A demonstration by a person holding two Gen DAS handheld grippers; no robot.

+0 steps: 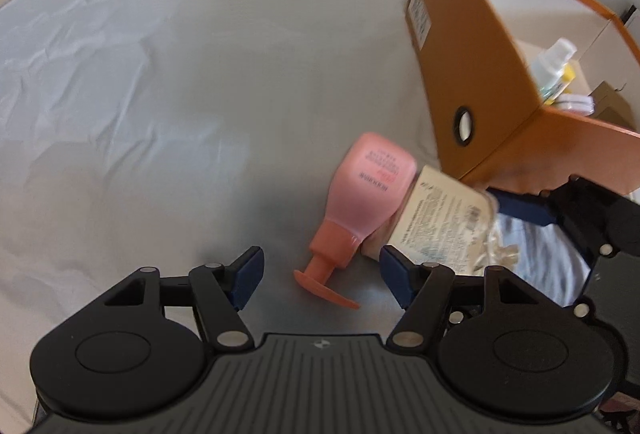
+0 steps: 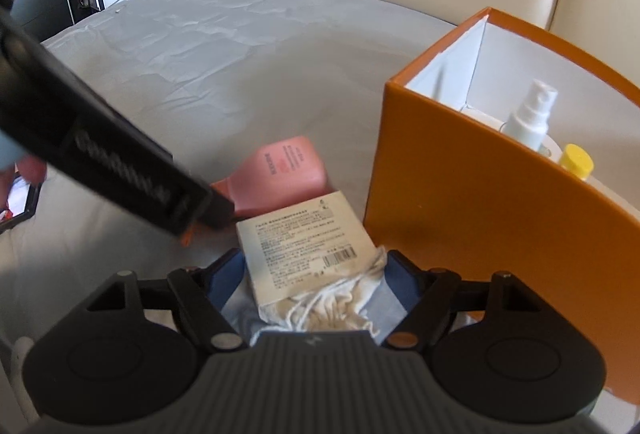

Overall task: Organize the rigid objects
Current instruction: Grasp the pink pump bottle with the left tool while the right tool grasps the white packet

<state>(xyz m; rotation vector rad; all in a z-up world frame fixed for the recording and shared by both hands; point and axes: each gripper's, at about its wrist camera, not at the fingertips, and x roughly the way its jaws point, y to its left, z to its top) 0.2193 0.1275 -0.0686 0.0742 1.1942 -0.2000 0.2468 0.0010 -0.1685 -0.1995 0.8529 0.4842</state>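
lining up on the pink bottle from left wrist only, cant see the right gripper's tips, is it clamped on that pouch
Observer: Doesn't look clamped. The pouch lies between the right gripper's open fingers, drawstring end nearest its camera.
Operator: room in the box for the bottle
Observer: Probably. The box's far left corner shows bare white wall. A spray bottle and a yellow cap stand on its right side.
Operator: does my gripper block the right one's view
Observer: Partly. The left gripper crosses in front of the pink bottle's neck, so only the bottle's base end shows there.
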